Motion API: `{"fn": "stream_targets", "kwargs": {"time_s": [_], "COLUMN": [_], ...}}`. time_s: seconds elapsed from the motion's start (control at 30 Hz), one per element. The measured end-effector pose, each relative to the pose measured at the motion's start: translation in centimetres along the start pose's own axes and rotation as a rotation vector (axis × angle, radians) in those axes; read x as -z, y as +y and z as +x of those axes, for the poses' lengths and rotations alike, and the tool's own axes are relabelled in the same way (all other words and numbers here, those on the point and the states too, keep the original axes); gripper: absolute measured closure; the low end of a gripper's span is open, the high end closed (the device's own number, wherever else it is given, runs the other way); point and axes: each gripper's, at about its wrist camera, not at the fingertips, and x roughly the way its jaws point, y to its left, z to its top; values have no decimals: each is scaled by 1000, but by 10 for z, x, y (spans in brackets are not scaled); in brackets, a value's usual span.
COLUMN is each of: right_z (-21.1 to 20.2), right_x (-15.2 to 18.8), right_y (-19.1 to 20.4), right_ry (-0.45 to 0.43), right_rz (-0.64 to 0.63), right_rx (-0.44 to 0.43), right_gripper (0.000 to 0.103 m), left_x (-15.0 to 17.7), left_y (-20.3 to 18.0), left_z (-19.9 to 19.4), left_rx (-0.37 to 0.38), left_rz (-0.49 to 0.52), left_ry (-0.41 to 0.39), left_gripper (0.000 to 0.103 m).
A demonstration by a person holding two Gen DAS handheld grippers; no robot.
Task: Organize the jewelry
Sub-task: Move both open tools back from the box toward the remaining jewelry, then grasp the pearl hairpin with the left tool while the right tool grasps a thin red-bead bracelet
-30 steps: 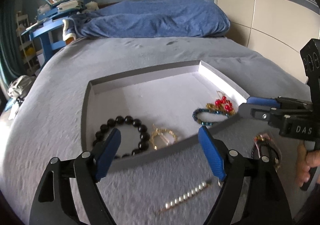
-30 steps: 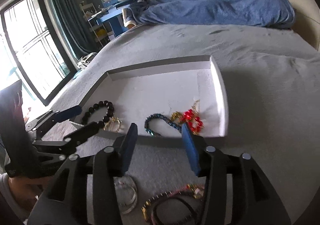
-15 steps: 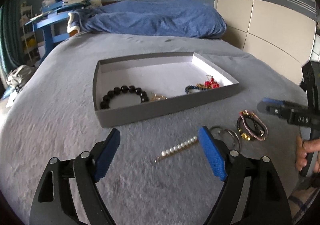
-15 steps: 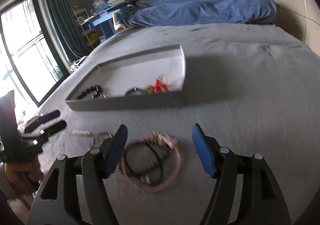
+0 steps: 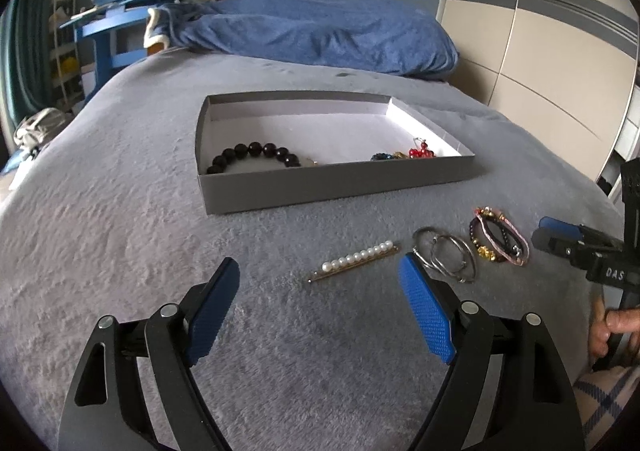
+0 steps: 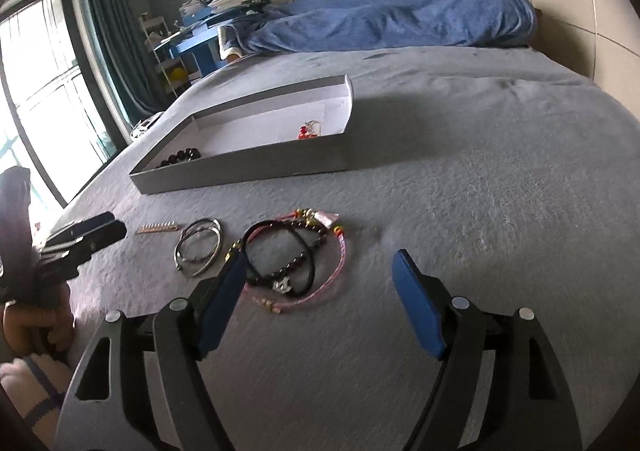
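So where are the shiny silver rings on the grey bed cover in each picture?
Left wrist view: the silver metal rings lie right of centre, between the pearl hair clip and the tangle of cord bracelets.
Right wrist view: the rings lie left of centre, just left of the bracelets.
Shared landmark: the flat grey cardboard tray lies behind them.

Blanket (image 5: 120, 251) is fuzzy matt cloth, tray (image 5: 340, 187) looks like matt grey card, pearl clip (image 5: 354, 261) glossy, bangles (image 5: 444, 255) shiny metal, gripper pads (image 5: 426, 311) textured blue.
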Motion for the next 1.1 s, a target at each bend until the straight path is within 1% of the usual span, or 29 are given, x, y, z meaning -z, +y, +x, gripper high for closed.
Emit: {"fn": "stream_targets", "kwargs": {"time_s": [0.23,0.33,0.43,0.53,0.57,0.6,0.63,0.67,0.7,0.87,0.9,0.97,1.03,1.1], "right_z": [5,9,8,5,5,7,9,11,14,28,31,37,39,42], "right_x": [3,3,3,0,-1,-2,-5,-8,-9,-14,-14,-15,-16,-16], "right_y": [9,10,5,-10,-15,-22,-28,-31,-31,-17,-15,-11,-9,-9], "right_ry": [36,51,43,18,17,20,24,34,41,90,103,126,131,142], "right_rz": [-57,-59,-28,63,92,133,163,178,178,101,90,60,44,34], "right_rx": [-12,-12,-17,-22,-21,-11,0,9,12,48,55,75,80,77], "right_gripper": [29,30,30,31,37,45,50,58,61,61,64,67,72,89], "left_x": [0,-1,-1,-1,-1,-1,-1,-2,-2,-2,-2,-3,-3,-3], "left_y": [2,5,7,8,8,9,10,11,11,11,11,12,12,12], "left_z": [1,2,2,3,4,4,6,6,7,7,7,8,9,9], "left_rx": [7,12,18,24,26,25,25,27,27,31,31,31,32,31], "left_rz": [-13,-25,-32,-37,-40,-45,-50,-53,-55,-56,-56,-56,-57,-56], "left_ry": [11,11,12,17,19,24,32,35,38,38,38,39,40,41], "left_gripper": [21,21,21,21,21,21,21,21,21,21,21,21,21,21]}}
